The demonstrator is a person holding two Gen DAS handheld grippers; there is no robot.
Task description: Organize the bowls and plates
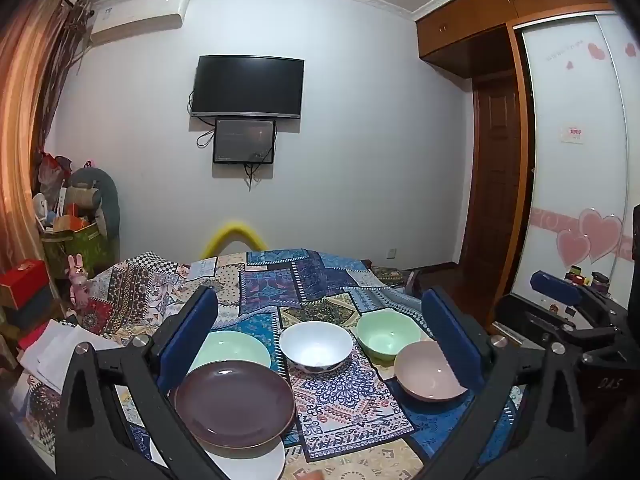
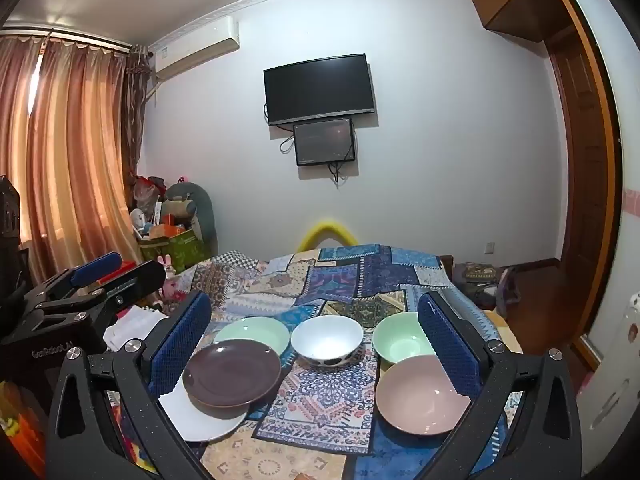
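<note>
On the patchwork cloth [image 1: 304, 276] a dark purple plate [image 1: 234, 404] lies on a white plate [image 1: 248, 460]. Behind them is a pale green plate [image 1: 236, 350]. A white bowl [image 1: 316, 344] stands in the middle, a green bowl [image 1: 386, 334] to its right, and a pink bowl [image 1: 428, 372] in front of that. My left gripper [image 1: 320, 292] hovers open above the dishes, holding nothing. My right gripper [image 2: 314, 296] is also open and empty, over the purple plate [image 2: 232, 372], white bowl [image 2: 326, 338] and pink bowl [image 2: 420, 394].
Loose papers [image 1: 60, 348] lie at the table's left edge, near a red box [image 1: 24, 288]. A yellow chair back [image 1: 234, 236] rises behind the table. A cluttered green bag [image 2: 176, 248] stands by the curtain. A wardrobe [image 1: 576, 160] and a door are on the right.
</note>
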